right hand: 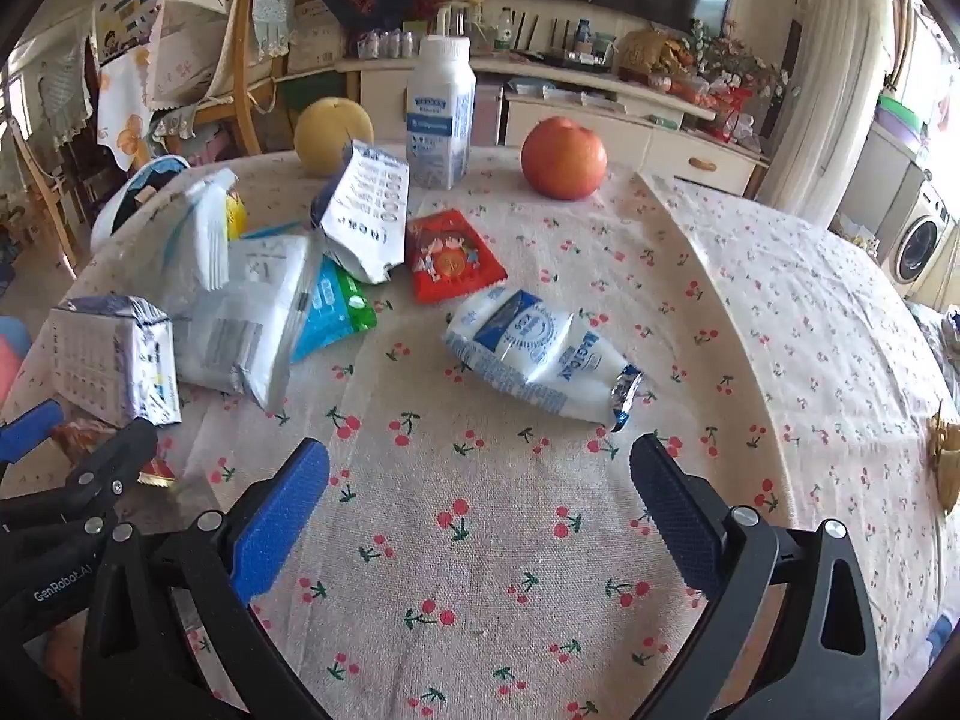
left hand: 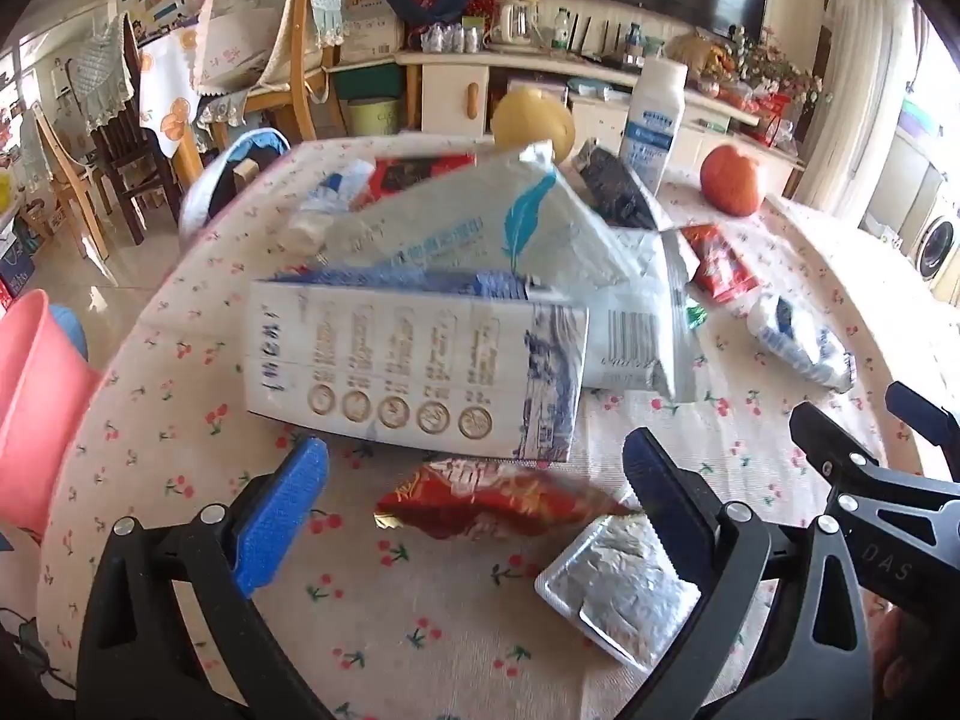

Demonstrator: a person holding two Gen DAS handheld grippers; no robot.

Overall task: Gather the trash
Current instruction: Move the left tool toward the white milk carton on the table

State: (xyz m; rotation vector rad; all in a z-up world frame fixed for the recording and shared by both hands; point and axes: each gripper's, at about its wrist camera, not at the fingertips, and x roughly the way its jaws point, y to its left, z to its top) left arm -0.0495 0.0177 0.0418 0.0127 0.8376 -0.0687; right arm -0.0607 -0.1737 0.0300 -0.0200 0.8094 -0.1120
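Trash lies on a cherry-print tablecloth (right hand: 480, 540). In the left wrist view a white and blue milk carton (left hand: 414, 372) lies on its side just beyond my open left gripper (left hand: 474, 480). A red snack wrapper (left hand: 480, 498) lies between its fingers and a silver foil packet (left hand: 618, 588) lies by the right finger. A white feather-print bag (left hand: 480, 228) lies behind the carton. In the right wrist view my right gripper (right hand: 480, 480) is open and empty. A crumpled white and blue milk pouch (right hand: 540, 354) lies just beyond it. A red cartoon packet (right hand: 450, 255) lies farther back.
A white bottle (right hand: 438, 114), an orange fruit (right hand: 563, 157) and a yellow fruit (right hand: 330, 135) stand at the table's far side. A pink bin (left hand: 36, 408) stands off the table's left edge. Chairs (left hand: 282, 60) and a cabinet (left hand: 570, 72) are behind.
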